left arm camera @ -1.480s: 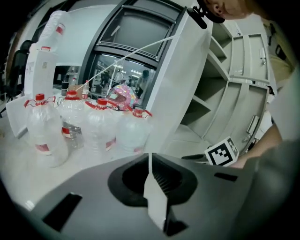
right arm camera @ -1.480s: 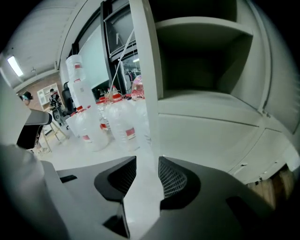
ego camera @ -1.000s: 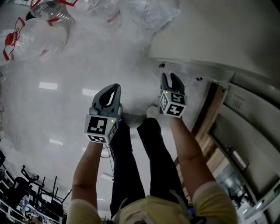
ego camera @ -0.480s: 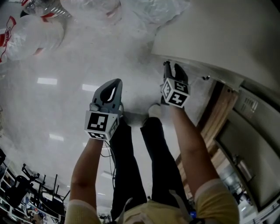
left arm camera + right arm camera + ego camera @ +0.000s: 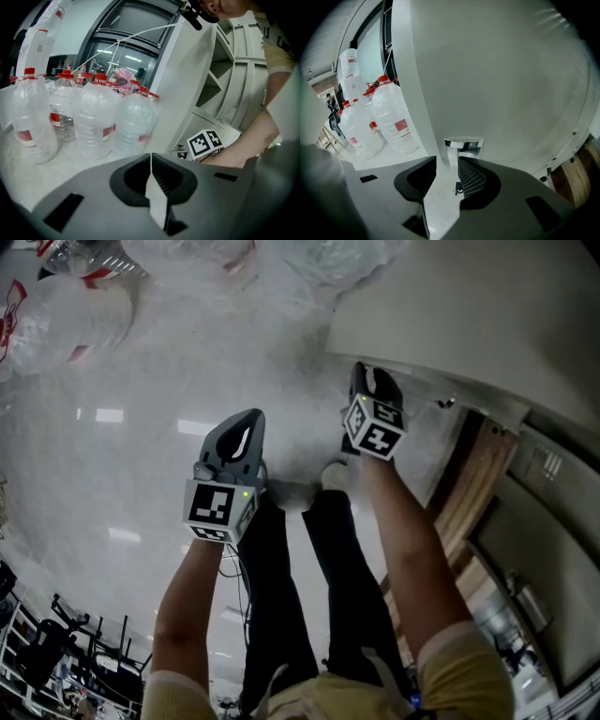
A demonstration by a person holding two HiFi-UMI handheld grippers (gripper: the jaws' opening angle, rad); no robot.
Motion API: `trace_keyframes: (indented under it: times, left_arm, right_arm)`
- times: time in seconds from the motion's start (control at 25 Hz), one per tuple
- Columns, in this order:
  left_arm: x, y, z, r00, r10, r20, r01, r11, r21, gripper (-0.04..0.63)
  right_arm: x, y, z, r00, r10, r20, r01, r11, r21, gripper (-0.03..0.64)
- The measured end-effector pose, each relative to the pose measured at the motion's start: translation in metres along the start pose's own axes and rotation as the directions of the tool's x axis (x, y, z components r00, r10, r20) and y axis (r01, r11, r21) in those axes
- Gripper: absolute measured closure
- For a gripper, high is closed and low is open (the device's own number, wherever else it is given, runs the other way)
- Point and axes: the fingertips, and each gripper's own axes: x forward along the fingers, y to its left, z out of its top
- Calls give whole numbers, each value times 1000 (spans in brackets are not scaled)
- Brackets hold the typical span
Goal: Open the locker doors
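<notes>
jaws of right gripper (image 5: 372, 373) stand apart around the locker door (image 5: 501, 70) handle (image 5: 463, 142); left gripper (image 5: 246, 418) jaws closed, empty.

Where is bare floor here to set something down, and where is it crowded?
Bare floor lies left of the left gripper, up to the water bottles. Crowded: the bottles at the top and the locker by the right gripper.

Water bottles (image 5: 93, 122) left; locker door (image 5: 501, 79) right

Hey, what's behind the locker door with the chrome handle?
Cannot be seen: the locker door covers it. Only its plain front and chrome handle show, by the right gripper.
</notes>
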Motion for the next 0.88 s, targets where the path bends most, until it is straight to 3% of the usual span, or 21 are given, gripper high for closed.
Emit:
trace_keyframes:
  times: [0.48,0.88]
  left_arm:
    - [-2,-6,10,1000,-29,-1,29,999,24,591]
    - [-3,-23,12,997,-74,-18,76,995,68,591]
  right_arm:
    - [-12,0,-6,1000,-15,-11,15,998,65,491]
    - [-39,-1,-42,998,-11,-58,15,998,59,491]
